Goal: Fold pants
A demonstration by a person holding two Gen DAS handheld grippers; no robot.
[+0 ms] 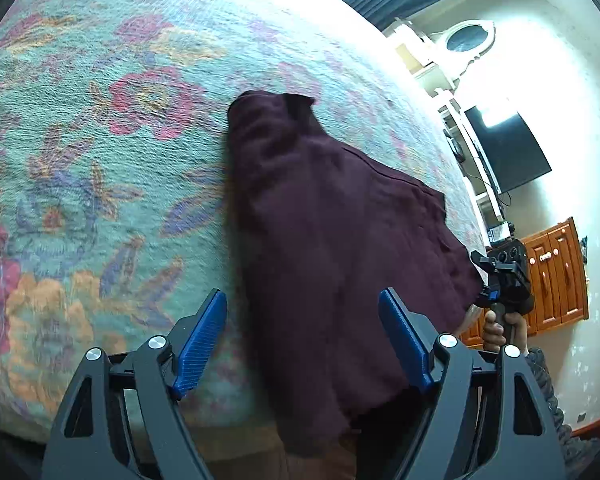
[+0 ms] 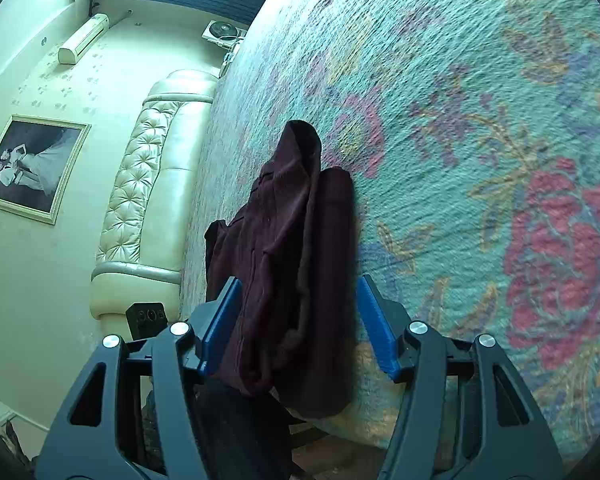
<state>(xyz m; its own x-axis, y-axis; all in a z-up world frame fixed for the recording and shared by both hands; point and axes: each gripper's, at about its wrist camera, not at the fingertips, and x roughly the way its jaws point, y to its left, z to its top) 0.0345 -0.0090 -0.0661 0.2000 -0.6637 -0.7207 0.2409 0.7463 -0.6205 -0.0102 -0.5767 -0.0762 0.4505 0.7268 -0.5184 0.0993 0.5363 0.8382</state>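
Dark maroon pants [image 1: 332, 248] lie on a floral bedspread [image 1: 100, 152], one end hanging over the near bed edge. My left gripper [image 1: 304, 340] is open, its blue pads either side of the cloth near the bed edge, not closed on it. The right gripper's body [image 1: 504, 276] shows at the right, held by a hand at the pants' far corner. In the right wrist view the pants [image 2: 296, 240] lie bunched lengthwise, and my right gripper [image 2: 300, 320] is open with the cloth between its pads.
The bedspread [image 2: 480, 140] fills most of both views. A cream tufted headboard [image 2: 148, 184], a framed photo [image 2: 32, 168], a wall television [image 1: 508, 148] and a wooden cabinet [image 1: 556, 276] stand around the bed.
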